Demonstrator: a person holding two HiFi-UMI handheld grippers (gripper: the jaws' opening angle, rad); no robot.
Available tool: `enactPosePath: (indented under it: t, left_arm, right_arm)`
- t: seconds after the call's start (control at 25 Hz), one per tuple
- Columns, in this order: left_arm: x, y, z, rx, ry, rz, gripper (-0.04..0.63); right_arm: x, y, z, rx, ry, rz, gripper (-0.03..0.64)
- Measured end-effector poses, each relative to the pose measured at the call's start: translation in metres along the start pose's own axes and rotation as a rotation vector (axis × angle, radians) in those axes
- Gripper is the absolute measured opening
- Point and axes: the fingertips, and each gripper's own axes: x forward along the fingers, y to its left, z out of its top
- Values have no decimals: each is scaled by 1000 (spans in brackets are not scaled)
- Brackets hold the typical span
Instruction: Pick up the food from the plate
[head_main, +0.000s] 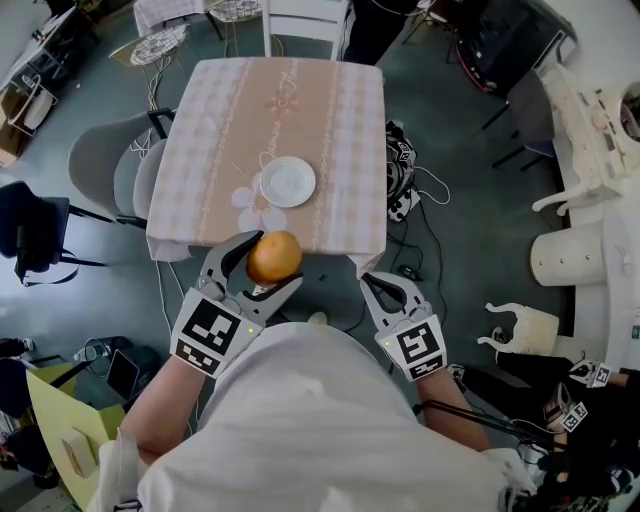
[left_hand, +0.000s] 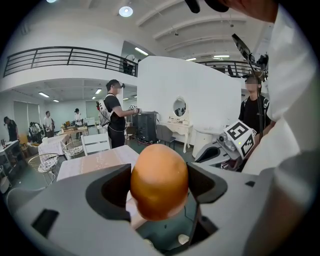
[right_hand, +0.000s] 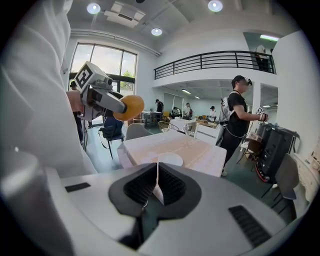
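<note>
Left gripper clenches the orange food above the table's near edge, so the plate sits bare; right gripper is pinched shut, spare.

Concealment inventory:

1. Your white shirt is covering both forearms and the rear of each gripper in the head view.
2. The round orange food is masking the inner jaw faces of your left gripper and a stretch of the table's near edge.
3. In the left gripper view, that food is blocking the middle of the table.
4. In the right gripper view, the closed jaws of your right gripper are crossing the white plate's near rim, and your sleeve is walling off the left side.
5. The white chair is running off the head view's top edge, and the white furniture is running off its right edge.
6. The far figures are showing too small to tell anything about them.
</note>
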Motion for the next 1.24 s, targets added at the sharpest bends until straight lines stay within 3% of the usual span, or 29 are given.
enactPosePath:
  t: [1.24]
  left_arm:
    - [8,10,-19,-14,33,-34,356]
  right_arm:
    - [12,7,-5,-15,44,2,12]
